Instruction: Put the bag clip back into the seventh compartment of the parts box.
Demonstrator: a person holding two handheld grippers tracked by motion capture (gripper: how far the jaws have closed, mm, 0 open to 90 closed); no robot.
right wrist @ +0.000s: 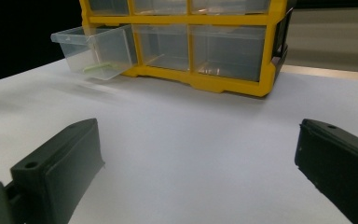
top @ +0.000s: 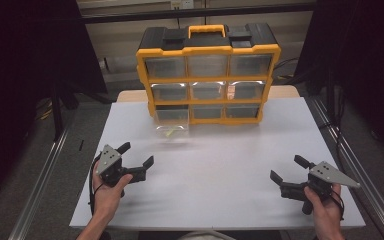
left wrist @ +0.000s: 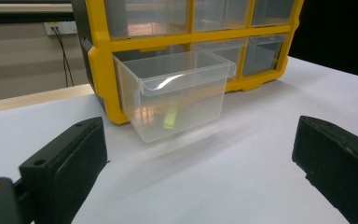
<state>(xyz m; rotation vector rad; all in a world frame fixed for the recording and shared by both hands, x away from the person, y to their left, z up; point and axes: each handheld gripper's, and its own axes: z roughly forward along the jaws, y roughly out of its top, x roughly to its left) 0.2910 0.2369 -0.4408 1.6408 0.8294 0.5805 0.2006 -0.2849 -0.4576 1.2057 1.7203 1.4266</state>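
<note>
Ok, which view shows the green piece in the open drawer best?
The left gripper view: the green piece sits close, seen through the clear drawer. The right gripper view shows it farther off, side-on; the high view gives a faint green speck.

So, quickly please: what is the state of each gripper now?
Left gripper: open, jaws wide apart, holding nothing.
Right gripper: open, jaws wide apart, holding nothing.
</note>
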